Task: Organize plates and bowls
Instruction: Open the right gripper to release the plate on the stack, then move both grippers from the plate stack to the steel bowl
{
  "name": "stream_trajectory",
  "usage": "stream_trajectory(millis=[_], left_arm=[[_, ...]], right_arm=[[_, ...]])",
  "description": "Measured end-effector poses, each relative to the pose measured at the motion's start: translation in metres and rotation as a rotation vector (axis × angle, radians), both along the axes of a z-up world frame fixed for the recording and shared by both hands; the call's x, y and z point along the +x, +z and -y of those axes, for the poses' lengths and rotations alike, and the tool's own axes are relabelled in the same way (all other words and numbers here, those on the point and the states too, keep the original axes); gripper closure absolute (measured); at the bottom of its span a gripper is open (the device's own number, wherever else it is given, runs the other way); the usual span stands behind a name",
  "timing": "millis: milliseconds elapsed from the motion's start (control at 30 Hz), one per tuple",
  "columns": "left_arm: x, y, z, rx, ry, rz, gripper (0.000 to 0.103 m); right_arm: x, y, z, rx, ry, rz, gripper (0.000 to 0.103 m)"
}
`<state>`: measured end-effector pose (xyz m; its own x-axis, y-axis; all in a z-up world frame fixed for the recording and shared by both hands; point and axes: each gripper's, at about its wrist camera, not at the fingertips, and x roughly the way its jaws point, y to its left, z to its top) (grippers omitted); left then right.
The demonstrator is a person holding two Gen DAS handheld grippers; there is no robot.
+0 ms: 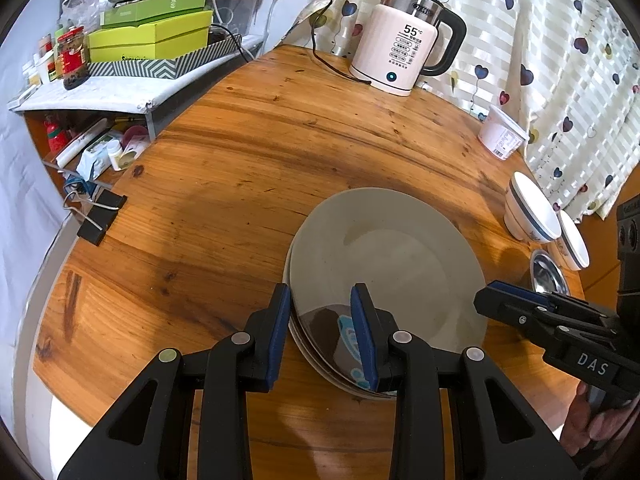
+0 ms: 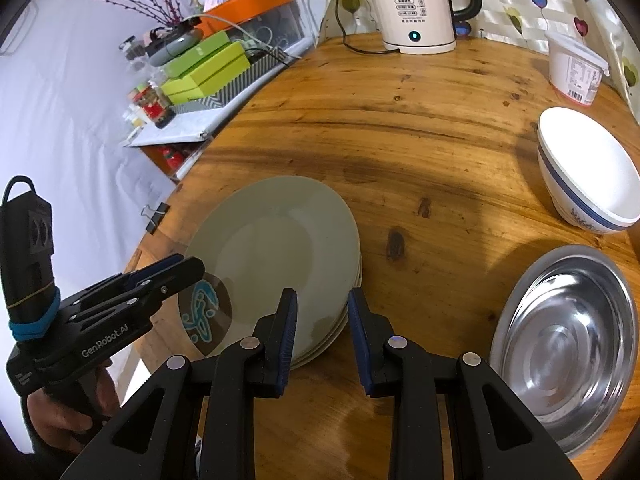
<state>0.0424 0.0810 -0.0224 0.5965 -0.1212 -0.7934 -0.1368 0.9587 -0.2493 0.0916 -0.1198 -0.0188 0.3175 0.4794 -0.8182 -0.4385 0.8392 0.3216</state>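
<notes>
Left claw (image 1: 322, 330) open, straddling rim of glossy round plate stack (image 1: 384, 256).

Plate stack (image 1: 384, 256): near rim hidden behind left hand-held gripper (image 1: 320, 336) fingers; plate count unclear. Steel bowl (image 2: 568, 344): cut by the frame's right edge. Kettle (image 2: 416, 4): top cropped. Tub (image 2: 576, 68) label print at table's far edge: illegible.

The surface (image 2: 400, 128) is varnished, knotty wood with a soft sheen. The stacked plates (image 2: 276, 248) look like smooth glazed ceramic; the bowl (image 2: 568, 344) is polished, mirror-bright metal; the striped bowl (image 2: 584, 176) is glossy white.
</notes>
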Motion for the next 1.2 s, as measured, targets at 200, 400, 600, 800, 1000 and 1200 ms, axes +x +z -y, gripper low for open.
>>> stream_trajectory(millis=[200, 400, 600, 800, 1000, 1200], left_arm=[[-0.004, 0.011, -0.002, 0.002, 0.010, 0.030, 0.071], [-0.006, 0.027, 0.007, -0.002, -0.020, 0.072, 0.071], [-0.005, 0.033, 0.019, -0.026, -0.058, 0.089, 0.062], [-0.004, 0.038, 0.033, -0.025, -0.097, 0.100, 0.061], [0.001, 0.042, 0.051, -0.027, -0.157, 0.109, 0.061], [0.008, 0.044, 0.067, -0.038, -0.201, 0.108, 0.061]], right_arm=[[-0.006, 0.012, 0.008, 0.019, -0.009, 0.033, 0.077], [-0.015, 0.025, 0.022, 0.038, -0.023, 0.063, 0.070], [-0.023, 0.035, 0.042, 0.071, -0.027, 0.085, 0.061], [-0.028, 0.040, 0.062, 0.079, -0.041, 0.103, 0.060], [-0.032, 0.042, 0.085, 0.092, -0.068, 0.120, 0.060], [-0.031, 0.040, 0.101, 0.097, -0.109, 0.109, 0.058]])
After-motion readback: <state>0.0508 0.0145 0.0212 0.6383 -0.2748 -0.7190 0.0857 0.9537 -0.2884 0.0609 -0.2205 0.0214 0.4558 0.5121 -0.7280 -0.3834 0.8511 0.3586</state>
